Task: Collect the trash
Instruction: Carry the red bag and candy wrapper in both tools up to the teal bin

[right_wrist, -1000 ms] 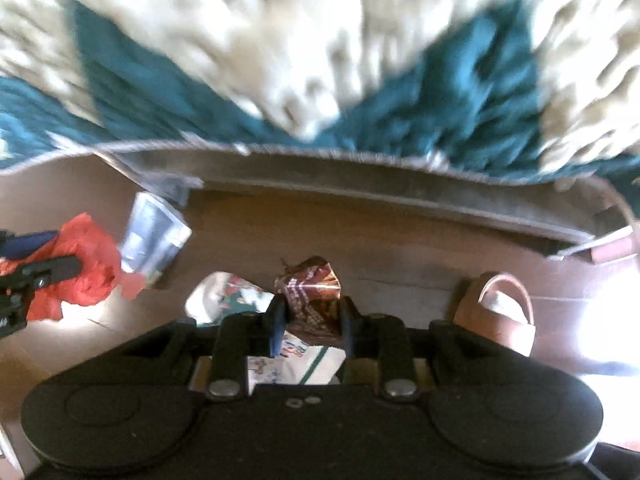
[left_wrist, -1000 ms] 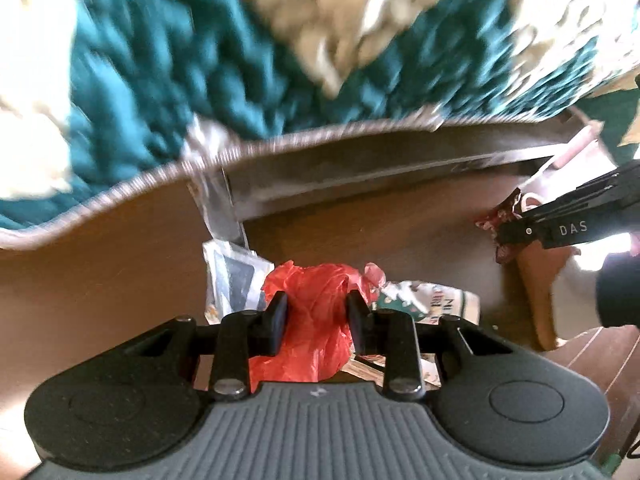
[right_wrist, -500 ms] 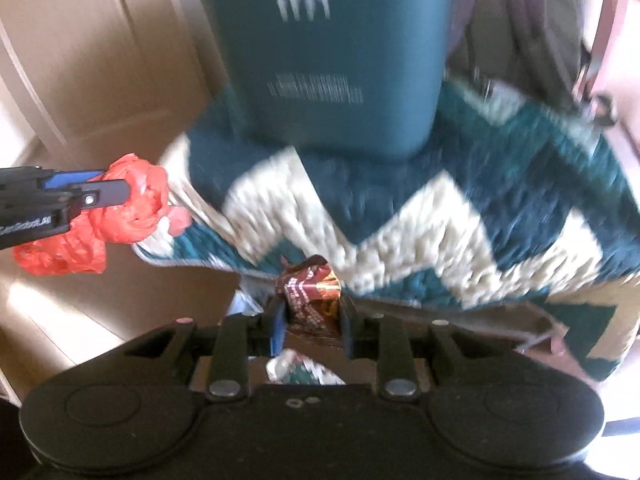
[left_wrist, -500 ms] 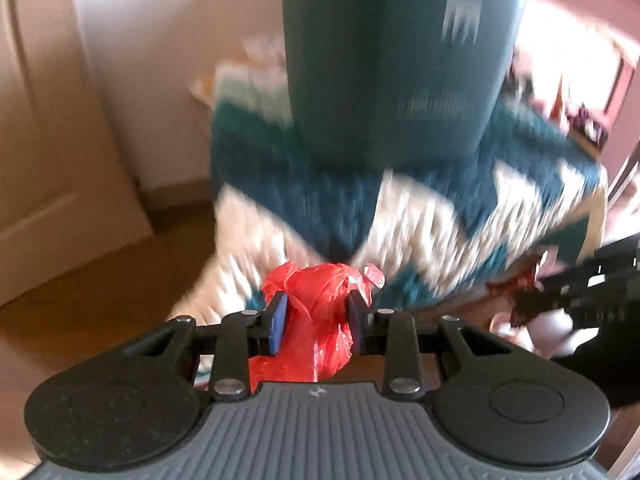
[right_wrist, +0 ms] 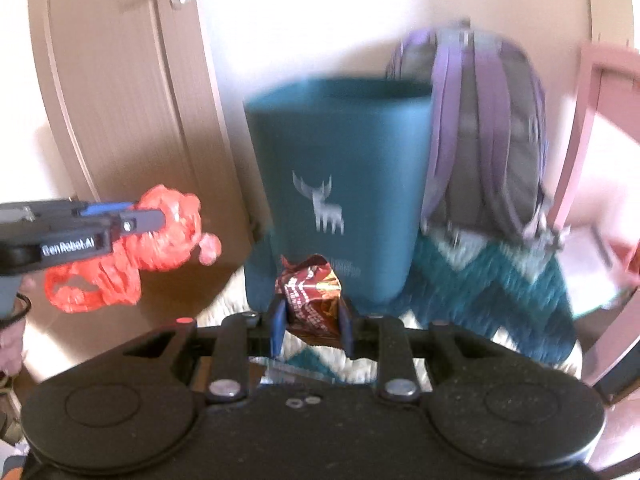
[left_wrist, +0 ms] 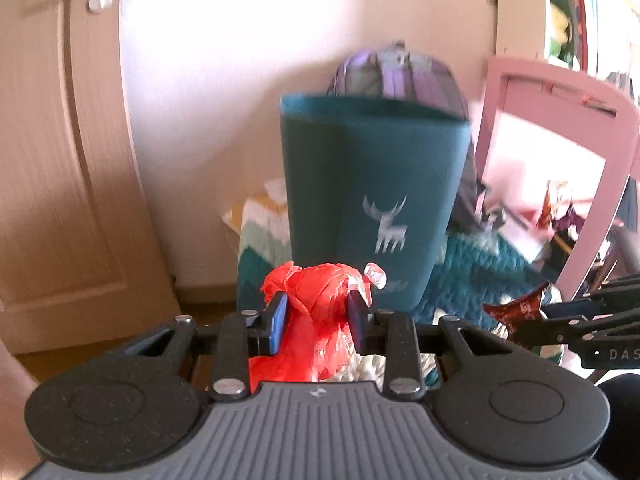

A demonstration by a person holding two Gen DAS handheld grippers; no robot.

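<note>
Both grippers have swung up from the floor, the left gripper (left_wrist: 318, 312) clenching the red bag (left_wrist: 316, 320), the right gripper (right_wrist: 312, 320) the brown wrapper (right_wrist: 314, 300), with the teal bin (left_wrist: 372, 184) ahead, ready for dropping.

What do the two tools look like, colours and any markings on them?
Both are black plastic, with two round textured discs, silver screws and blue pads on the fingers. The left tool has a grey ribbed body and white "GenRobot.AI" lettering on its side. The right tool has a plain black body and white letters "DAS" on its side.
</note>
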